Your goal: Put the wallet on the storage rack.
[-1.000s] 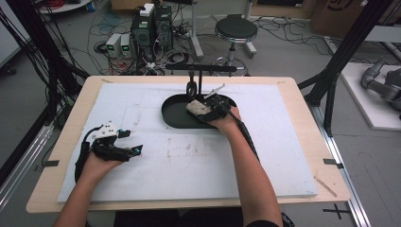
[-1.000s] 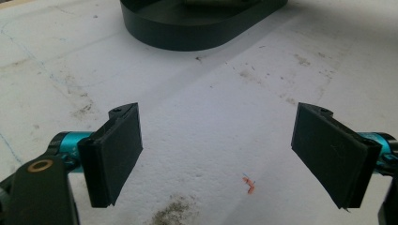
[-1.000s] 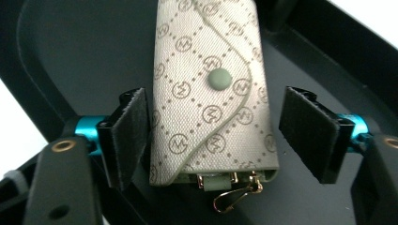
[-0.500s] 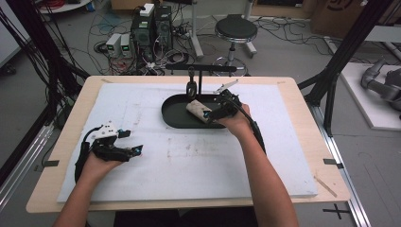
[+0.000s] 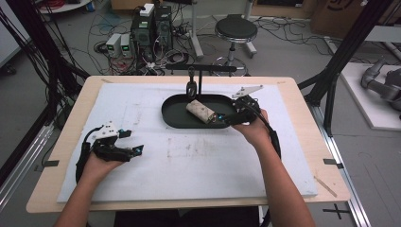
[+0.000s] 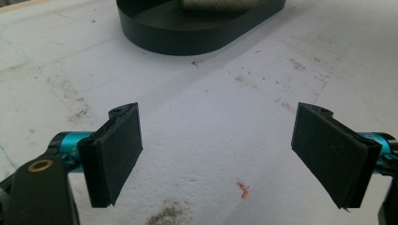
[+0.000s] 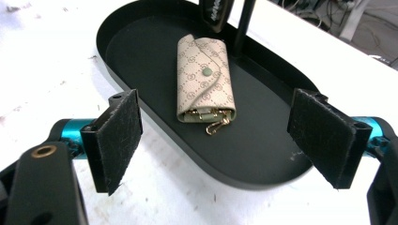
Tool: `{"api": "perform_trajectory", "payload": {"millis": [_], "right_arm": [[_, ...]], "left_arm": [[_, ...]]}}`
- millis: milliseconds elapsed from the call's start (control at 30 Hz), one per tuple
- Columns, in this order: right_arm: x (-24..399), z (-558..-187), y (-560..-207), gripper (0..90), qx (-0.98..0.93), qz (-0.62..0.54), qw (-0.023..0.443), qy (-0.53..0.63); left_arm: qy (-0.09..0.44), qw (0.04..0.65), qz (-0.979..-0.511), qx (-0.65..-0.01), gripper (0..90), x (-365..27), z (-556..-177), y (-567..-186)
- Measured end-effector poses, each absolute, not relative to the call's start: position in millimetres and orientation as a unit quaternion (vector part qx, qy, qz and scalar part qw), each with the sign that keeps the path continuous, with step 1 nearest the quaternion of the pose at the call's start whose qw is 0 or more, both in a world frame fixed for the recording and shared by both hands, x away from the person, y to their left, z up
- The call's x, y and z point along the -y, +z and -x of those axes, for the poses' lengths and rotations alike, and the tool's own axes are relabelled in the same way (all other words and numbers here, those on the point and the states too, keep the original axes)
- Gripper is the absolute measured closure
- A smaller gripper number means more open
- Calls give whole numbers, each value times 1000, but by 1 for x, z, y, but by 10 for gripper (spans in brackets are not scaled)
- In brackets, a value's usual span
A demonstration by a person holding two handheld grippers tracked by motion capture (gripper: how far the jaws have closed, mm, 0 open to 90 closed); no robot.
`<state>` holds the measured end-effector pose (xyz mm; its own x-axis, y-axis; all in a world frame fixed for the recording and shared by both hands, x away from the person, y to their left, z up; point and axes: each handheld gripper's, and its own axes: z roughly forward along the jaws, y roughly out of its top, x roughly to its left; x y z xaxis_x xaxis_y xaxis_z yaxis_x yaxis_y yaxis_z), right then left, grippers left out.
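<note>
A beige patterned key pouch (image 5: 201,111) lies flat in the black oval tray (image 5: 172,118), its gold clip toward my right gripper. In the right gripper view, the pouch (image 7: 204,79) sits beyond the jaws on the tray floor (image 7: 263,145). My right gripper (image 5: 222,118) hovers at the tray's right end; its jaws have just been opening, and it (image 7: 220,138) is open with nothing between the pads. My left gripper (image 5: 135,144) rests on the mat at the left. It (image 6: 230,154) is open and empty over the bare white mat, with the tray (image 6: 187,37) ahead.
A black T-shaped stand rises from the tray's far side with a dark key fob (image 5: 191,87) hanging from it. The white foam mat (image 5: 189,170) covers the wooden table (image 5: 302,90). A stool and cabled equipment stand beyond the far edge.
My right gripper has let go of the pouch and drawn back to the right and upward, its jaws now wide. The pouch stays in the tray. The left hand has not moved.
</note>
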<state>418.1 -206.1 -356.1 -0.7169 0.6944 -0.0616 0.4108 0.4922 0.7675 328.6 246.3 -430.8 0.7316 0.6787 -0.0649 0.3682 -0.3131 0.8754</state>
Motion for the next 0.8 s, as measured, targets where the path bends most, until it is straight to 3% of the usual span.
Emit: {"api": "perform_trajectory", "payload": {"millis": [467, 800], "right_arm": [[271, -376, -379, 184, -807, -372, 198, 413], [294, -353, -408, 183, -787, -397, 201, 427]], "left_arm": [[166, 491, -786, -339, 166, -247, -331, -431], [165, 489, -786, -341, 165, -247, -333, -433]]}}
